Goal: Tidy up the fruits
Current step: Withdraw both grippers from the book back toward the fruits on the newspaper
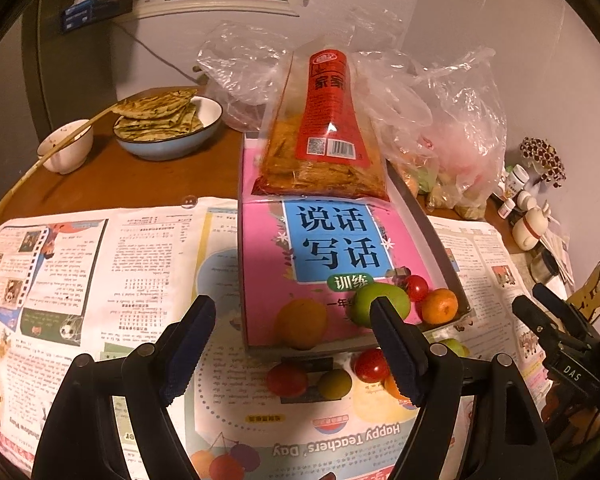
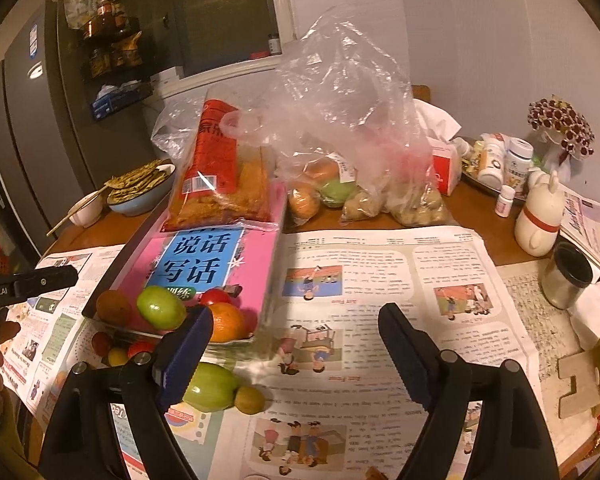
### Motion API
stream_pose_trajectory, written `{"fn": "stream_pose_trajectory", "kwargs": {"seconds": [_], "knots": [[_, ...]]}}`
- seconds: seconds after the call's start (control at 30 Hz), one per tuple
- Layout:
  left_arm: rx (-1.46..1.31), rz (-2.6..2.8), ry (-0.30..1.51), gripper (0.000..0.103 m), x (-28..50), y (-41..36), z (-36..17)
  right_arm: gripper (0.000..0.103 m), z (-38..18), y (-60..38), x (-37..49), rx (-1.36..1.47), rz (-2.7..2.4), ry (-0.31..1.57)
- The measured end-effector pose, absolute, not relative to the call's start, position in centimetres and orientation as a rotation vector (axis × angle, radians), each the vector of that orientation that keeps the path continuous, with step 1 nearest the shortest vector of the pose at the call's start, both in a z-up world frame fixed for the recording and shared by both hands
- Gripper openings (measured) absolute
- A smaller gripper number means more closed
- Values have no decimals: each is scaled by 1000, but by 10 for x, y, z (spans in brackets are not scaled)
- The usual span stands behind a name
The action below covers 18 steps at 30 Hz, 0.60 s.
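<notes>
A pink book (image 1: 268, 240) lies on a tray, and at its near end sit a yellow-orange fruit (image 1: 300, 322), a green fruit (image 1: 396, 300), a cherry tomato (image 1: 416, 287) and a mandarin (image 1: 439, 306). Several small tomatoes and fruits (image 1: 334, 383) lie on the newspaper in front. My left gripper (image 1: 293, 308) hovers open just short of them, holding nothing. In the right wrist view, the right gripper (image 2: 296, 314) stands open over bare newspaper. A green fruit (image 2: 212, 386) and a small olive one (image 2: 250, 399) rest beside its left finger (image 2: 184, 352).
A red snack bag (image 1: 324, 140) lies on the book's far end. Clear plastic bags of produce (image 2: 340, 184) stand behind it. A bowl of flatbreads (image 1: 168, 124), a small bowl with chopsticks (image 1: 66, 148), pill bottles (image 2: 518, 160), a white figurine (image 2: 540, 216) and a metal cup (image 2: 566, 276) ring the table.
</notes>
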<state>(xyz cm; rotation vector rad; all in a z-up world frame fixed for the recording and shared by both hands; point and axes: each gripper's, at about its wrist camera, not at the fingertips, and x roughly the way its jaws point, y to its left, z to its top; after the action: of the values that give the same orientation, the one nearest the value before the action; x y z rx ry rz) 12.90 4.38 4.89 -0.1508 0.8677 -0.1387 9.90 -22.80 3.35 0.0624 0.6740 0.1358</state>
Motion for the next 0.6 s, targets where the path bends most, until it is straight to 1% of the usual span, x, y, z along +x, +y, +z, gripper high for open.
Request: {"fn": "stream_pose_trajectory", "kwargs": {"seconds": [0.6], "knots": [[-142,-134,904,81,116,51,35,85,23,-221,88,39,171,696]]}}
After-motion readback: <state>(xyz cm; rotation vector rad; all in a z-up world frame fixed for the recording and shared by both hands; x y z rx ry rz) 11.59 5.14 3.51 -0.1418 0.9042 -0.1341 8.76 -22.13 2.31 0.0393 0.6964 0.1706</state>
